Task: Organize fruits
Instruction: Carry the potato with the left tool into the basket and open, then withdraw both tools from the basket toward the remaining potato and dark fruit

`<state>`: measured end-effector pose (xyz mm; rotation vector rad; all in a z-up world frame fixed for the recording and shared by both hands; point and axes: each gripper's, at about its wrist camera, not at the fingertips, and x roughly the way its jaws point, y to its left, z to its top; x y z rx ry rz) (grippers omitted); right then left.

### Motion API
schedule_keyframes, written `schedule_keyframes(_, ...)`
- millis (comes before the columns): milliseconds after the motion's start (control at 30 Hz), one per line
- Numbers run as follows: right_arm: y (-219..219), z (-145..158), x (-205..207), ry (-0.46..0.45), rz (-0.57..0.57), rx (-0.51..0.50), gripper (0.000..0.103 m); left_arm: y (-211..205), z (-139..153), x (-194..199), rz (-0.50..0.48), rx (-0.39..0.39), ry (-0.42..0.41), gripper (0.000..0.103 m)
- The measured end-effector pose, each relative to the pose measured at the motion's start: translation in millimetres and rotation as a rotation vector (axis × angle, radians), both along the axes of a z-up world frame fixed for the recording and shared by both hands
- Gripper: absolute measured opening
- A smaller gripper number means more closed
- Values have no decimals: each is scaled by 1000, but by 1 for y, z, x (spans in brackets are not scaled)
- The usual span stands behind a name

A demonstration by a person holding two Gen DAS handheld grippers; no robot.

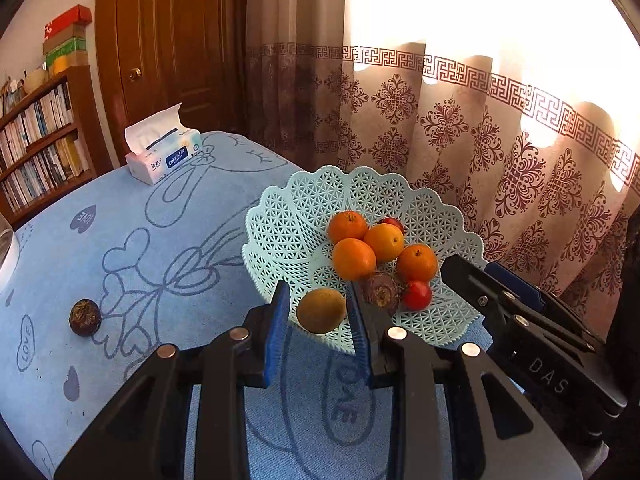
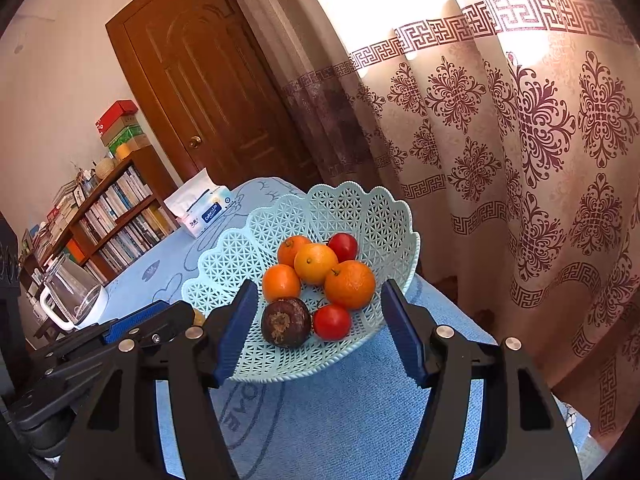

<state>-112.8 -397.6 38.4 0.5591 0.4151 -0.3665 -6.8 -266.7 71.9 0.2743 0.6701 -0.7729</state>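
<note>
A pale green lattice basket [image 1: 280,224] [image 2: 360,208] stands on the blue tablecloth and holds several oranges [image 1: 353,258] [image 2: 349,284], red tomatoes [image 1: 417,294] [image 2: 331,321] and a dark brown fruit [image 1: 381,289] [image 2: 286,322]. My left gripper [image 1: 319,314] is shut on a brownish-yellow fruit [image 1: 321,310], held at the basket's near rim. My right gripper [image 2: 318,330] is open and empty, its jaws wide apart in front of the basket. It also shows in the left wrist view [image 1: 500,284]. Another dark brown fruit [image 1: 84,317] lies on the cloth at the left.
A tissue pack [image 1: 162,156] [image 2: 204,210] lies at the table's far end. A glass jug [image 2: 74,298] stands at the left edge. A patterned curtain [image 1: 480,140] hangs close behind the basket. A bookshelf [image 1: 40,136] and a wooden door [image 1: 172,40] stand beyond.
</note>
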Motion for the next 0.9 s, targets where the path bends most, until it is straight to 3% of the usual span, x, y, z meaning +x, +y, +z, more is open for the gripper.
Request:
schedule_keyframes(200,-1,0,-1,0,0,0,66,5,-4,4,22,3,24,32)
schedule_keyframes(567,0,1,0,0,-2,-6,66,18,-7,6,95,31,6,76)
schedule_keyframes(667,0,1,0,-1,-6,-17,67,22,-7,6,102,26,13,83)
schedule_keyframes(733,1,2,0,-4,-11,-23,74,25,-7,6,105,23,11,87)
schedule_keyframes(900,1,2,-2,-5,-19,-23,76,29,-8,4,130,40,-15,90)
